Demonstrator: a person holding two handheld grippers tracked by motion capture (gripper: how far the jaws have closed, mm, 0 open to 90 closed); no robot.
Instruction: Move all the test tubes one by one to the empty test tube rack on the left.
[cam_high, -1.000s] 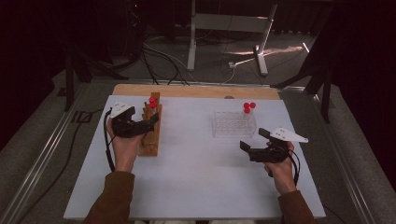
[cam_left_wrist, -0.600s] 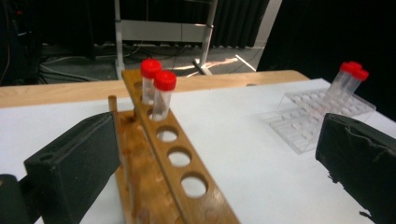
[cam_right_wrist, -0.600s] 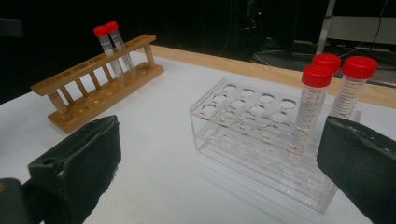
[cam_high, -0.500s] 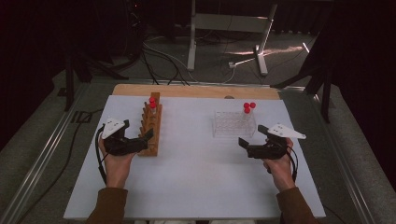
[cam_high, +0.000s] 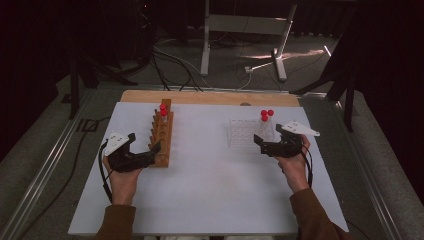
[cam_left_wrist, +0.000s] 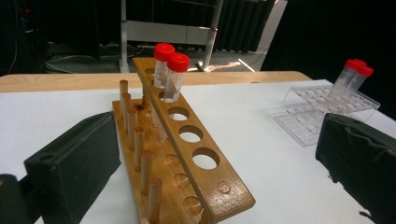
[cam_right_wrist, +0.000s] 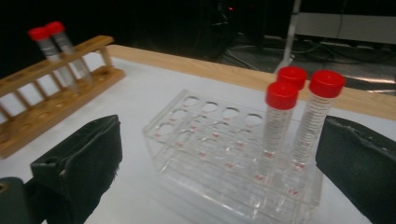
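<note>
The right gripper (cam_high: 263, 144) sits just in front of the clear plastic rack (cam_high: 242, 134), jaws spread wide and empty, lined up on the three red-capped tubes (cam_right_wrist: 280, 128) standing at the rack's corner nearest that gripper. Those tubes stand so close together that a wide grab could catch two at once or knock a neighbour askew, and the light rack could slide if nudged. Well apart from that rack, the left gripper (cam_high: 150, 151), also spread and empty, points at the near end of the wooden rack (cam_left_wrist: 187, 154), where two more capped tubes (cam_left_wrist: 169, 77) lean at the far end. The third tube's body hides behind the front pair, and the clear rack's walls are hard to trace.
</note>
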